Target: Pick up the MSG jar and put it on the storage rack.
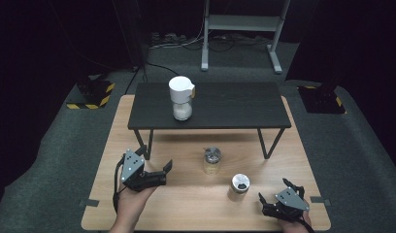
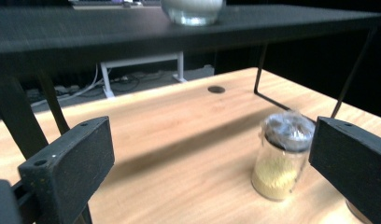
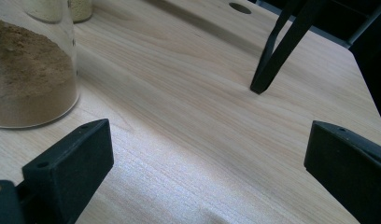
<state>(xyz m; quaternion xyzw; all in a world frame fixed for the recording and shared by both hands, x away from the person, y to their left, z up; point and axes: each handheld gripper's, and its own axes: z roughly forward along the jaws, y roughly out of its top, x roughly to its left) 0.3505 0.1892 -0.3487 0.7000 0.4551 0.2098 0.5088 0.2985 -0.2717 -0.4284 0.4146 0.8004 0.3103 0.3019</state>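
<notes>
High view shows our left gripper [image 1: 159, 172], jaws spread, aimed rightward at the nearby upright yellow-powder jar [image 1: 212, 160].

No readable text, label, brand or number anywhere; only yellow-black hazard stripes [image 1: 91, 99] as a sign, on a dark base at the floor.

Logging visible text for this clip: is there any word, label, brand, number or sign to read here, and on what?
None can be read. The two jars on the table show no label. The white-lidded jar on the black shelf has a small tan tag, too small to read. The floor's yellow-black stripes carry no words.
</notes>
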